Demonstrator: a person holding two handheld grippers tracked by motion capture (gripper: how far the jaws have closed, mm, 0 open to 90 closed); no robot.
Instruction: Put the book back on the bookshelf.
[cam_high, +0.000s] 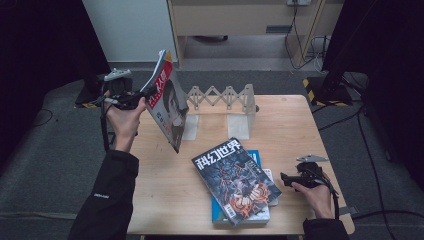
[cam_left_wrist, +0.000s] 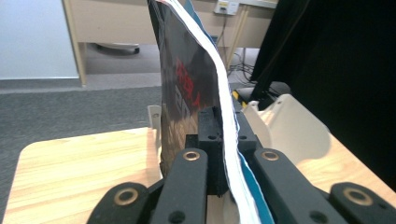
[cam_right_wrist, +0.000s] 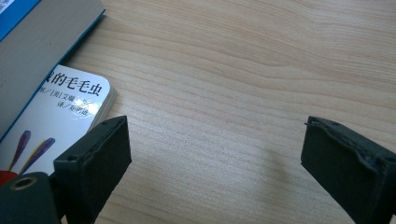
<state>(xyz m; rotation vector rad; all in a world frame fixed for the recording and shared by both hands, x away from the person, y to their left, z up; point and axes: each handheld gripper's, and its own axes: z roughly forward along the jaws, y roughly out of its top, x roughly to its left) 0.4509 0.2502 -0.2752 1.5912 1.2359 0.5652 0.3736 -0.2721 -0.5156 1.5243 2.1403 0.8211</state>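
A magazine (cam_high: 167, 102) with a red-and-dark cover hangs tilted over the table's back left, and my left gripper (cam_high: 146, 94) is shut on its edge. In the left gripper view the magazine (cam_left_wrist: 187, 84) stands on edge between the jaws of that gripper (cam_left_wrist: 224, 135), its white page edges curving upward. A dark science-fiction magazine (cam_high: 235, 177) lies on top of a stack at the table's front middle. My right gripper (cam_high: 284, 178) rests just right of the stack, jaws wide apart (cam_right_wrist: 215, 149) over bare wood with nothing between them.
A white folding book rack (cam_high: 225, 100) stands at the back middle of the wooden table (cam_high: 295, 125); one of its white plates (cam_left_wrist: 289, 126) shows behind the held magazine. Under the top magazine lie a blue book (cam_high: 255, 157) and a small white book (cam_right_wrist: 70, 102).
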